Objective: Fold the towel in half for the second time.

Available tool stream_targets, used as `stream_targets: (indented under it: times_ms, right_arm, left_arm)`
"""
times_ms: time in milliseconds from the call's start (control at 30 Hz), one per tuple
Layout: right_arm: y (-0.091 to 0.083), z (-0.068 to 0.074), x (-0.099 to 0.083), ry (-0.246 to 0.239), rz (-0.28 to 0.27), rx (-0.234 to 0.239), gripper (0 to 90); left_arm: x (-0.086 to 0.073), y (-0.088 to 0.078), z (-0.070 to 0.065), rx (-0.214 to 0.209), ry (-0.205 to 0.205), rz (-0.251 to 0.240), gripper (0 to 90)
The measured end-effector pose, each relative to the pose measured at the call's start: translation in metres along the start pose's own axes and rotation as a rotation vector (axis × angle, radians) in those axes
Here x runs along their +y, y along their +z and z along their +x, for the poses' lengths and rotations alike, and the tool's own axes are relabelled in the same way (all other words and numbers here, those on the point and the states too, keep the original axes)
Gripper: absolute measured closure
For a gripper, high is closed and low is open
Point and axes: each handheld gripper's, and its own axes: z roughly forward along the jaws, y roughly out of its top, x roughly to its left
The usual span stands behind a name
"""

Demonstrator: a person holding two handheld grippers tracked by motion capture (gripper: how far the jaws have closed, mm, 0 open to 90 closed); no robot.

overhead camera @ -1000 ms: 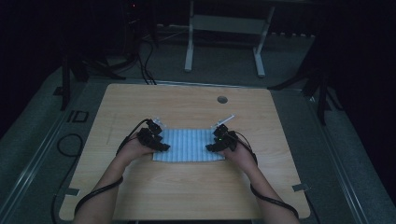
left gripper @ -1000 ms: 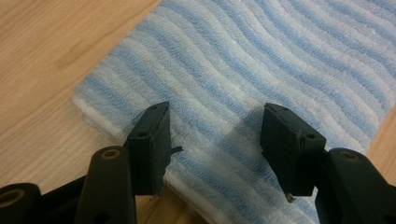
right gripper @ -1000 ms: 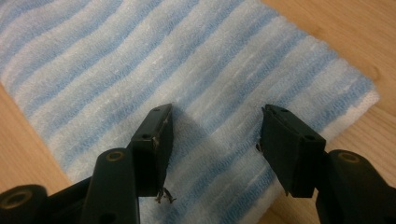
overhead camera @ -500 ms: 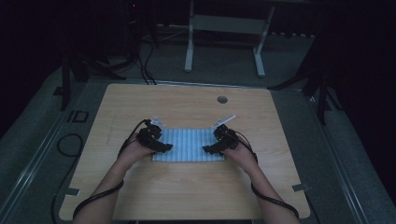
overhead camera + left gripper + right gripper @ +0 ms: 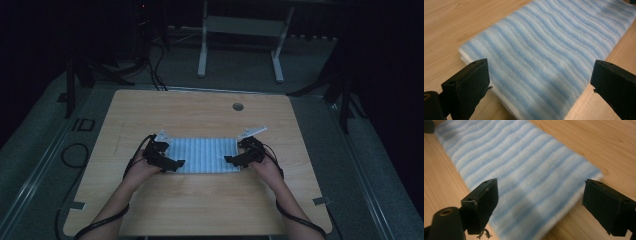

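Forearms come in from the near edge of the table, each hand carrying a gripper. Left gripper sits at the left end of a folded blue-and-white striped towel, right gripper at the right end. Both sets of fingers have just been opening and now stand wide apart, gripping nothing; the towel lies flat between and beyond them, at the table's middle. Farther off, a round hole marks the tabletop near its far edge.
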Motion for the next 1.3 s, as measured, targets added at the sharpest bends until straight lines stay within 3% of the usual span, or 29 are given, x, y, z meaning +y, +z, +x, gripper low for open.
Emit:
stream_targets:
  times_ms: [100, 167, 433, 633, 833, 1000, 1100, 1300]
  right_arm:
    - [-0.007, -0.003, -0.007, -0.001, -0.005, 0.000, 13.3]
    - [-0.012, -0.005, -0.011, -0.005, -0.014, 0.001, 13.3]
    - [-0.029, -0.015, -0.032, 0.028, -0.043, -0.037, 13.3]
    - [-0.043, -0.018, -0.053, 0.040, -0.035, -0.097, 13.3]
    - [-0.056, -0.023, -0.072, 0.081, -0.063, -0.132, 13.2]
    - [-0.069, -0.032, -0.092, 0.148, -0.097, -0.200, 13.2]
    - [-0.077, -0.037, -0.102, 0.192, -0.102, -0.243, 13.2]
    - [-0.093, -0.045, -0.119, 0.245, -0.151, -0.282, 13.0]
  left_arm:
    - [-0.006, -0.003, 0.000, 0.035, 0.003, 0.030, 2.2]
    - [-0.010, -0.004, 0.001, 0.034, -0.006, 0.044, 1.6]
    - [-0.023, -0.017, 0.002, 0.018, -0.045, 0.000, 1.6]
    - [-0.037, -0.029, 0.003, 0.039, -0.054, -0.028, 1.6]
    - [-0.053, -0.039, 0.010, 0.047, -0.090, -0.047, 1.6]
    - [-0.066, -0.051, 0.013, 0.076, -0.106, -0.073, 1.6]
    - [-0.074, -0.056, 0.014, 0.117, -0.102, -0.078, 1.7]
    - [-0.089, -0.065, 0.020, 0.141, -0.147, -0.086, 1.7]
